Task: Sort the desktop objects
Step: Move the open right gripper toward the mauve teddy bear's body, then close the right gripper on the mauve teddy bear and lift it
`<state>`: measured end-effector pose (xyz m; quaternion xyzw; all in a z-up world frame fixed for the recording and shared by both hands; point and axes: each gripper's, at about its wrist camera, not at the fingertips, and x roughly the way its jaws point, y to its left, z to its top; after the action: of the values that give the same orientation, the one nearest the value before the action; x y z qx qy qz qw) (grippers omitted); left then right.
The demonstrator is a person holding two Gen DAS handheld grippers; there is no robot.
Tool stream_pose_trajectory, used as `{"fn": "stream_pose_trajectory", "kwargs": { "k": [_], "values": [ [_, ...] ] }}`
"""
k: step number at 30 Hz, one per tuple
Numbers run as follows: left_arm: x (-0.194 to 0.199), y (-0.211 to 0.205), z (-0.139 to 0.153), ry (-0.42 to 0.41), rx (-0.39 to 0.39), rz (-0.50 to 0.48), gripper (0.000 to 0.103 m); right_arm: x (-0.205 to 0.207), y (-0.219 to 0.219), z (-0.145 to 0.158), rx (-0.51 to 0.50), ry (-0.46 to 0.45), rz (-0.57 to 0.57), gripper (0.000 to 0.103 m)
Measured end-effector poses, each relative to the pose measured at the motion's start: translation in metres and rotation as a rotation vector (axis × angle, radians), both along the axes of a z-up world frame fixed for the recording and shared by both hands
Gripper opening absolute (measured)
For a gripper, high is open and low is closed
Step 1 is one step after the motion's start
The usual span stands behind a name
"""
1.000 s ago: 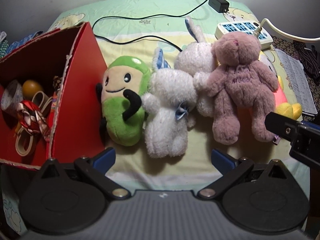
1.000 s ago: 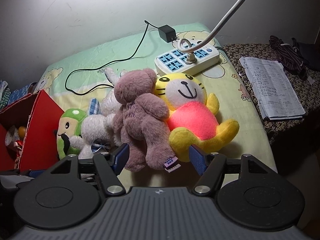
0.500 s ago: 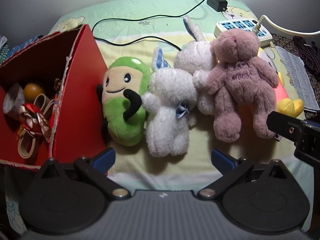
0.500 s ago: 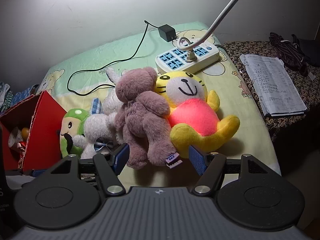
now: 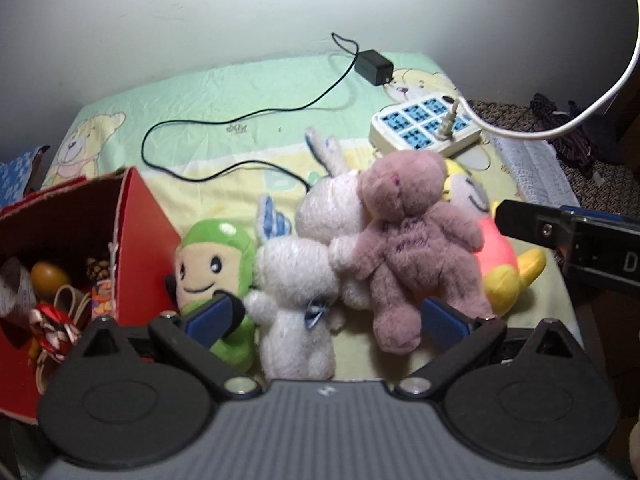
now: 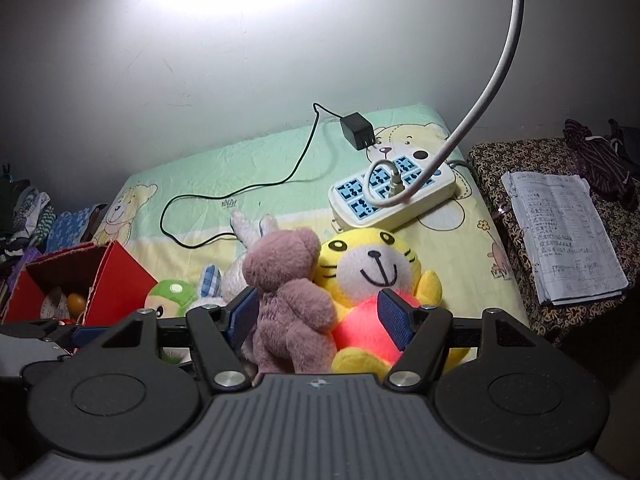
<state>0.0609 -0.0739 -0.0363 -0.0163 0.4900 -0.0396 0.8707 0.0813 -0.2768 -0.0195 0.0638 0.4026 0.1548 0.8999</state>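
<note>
The right gripper is spread wide and empty, its blue pads on either side of the pink bear and the tiger at the near edge of the bed — this looks like the approach to a first pick, with no toy lifted yet. The left gripper is also wide and empty, low over the white bunny, with the green toy at its left pad.

The next move, as I judge it, calls for one gripper to settle on a single toy, close on its soft body and carry it to the red box at the bed's left edge. The box already holds ribbon and small odds and ends.

What stands in the way is the crowding — the bear lies touching the tiger and over a second bunny, and the toys sit pressed side by side, so a pinch may catch two at once or drag a neighbour.

Farther back lie a black cable and its adapter, then a power strip with a white cord plugged in, near the far right corner. Beyond the right edge, papers rest on a patterned stand.
</note>
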Motion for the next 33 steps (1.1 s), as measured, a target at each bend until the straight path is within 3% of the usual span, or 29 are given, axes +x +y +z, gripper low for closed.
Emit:
{"fn": "stream_pose_trajectory", "kwargs": {
  "k": [4, 10, 18, 25, 28, 33],
  "values": [
    [0.011, -0.012, -0.005, -0.036, -0.071, -0.043, 0.100, 0.017, -0.009, -0.004, 0.042, 0.004, 0.012, 0.068],
    [0.030, -0.015, -0.035, 0.028, -0.169, -0.031, 0.098, 0.033, -0.011, -0.021, 0.137, 0.056, 0.078, 0.068],
    [0.045, -0.016, -0.053, 0.048, -0.220, -0.056, 0.102, 0.047, 0.000, -0.041, 0.152, 0.092, 0.173, 0.068],
    [0.052, -0.017, -0.051, 0.026, -0.204, -0.111, 0.102, 0.057, 0.017, -0.055, 0.078, 0.072, 0.221, 0.068],
    [0.049, -0.016, -0.047, -0.005, -0.175, -0.126, 0.102, 0.062, 0.016, -0.062, 0.098, 0.086, 0.231, 0.067],
    [0.052, -0.021, -0.053, -0.022, -0.127, -0.176, 0.103, 0.065, 0.019, -0.072, 0.126, 0.100, 0.253, 0.053]
  ]
}}
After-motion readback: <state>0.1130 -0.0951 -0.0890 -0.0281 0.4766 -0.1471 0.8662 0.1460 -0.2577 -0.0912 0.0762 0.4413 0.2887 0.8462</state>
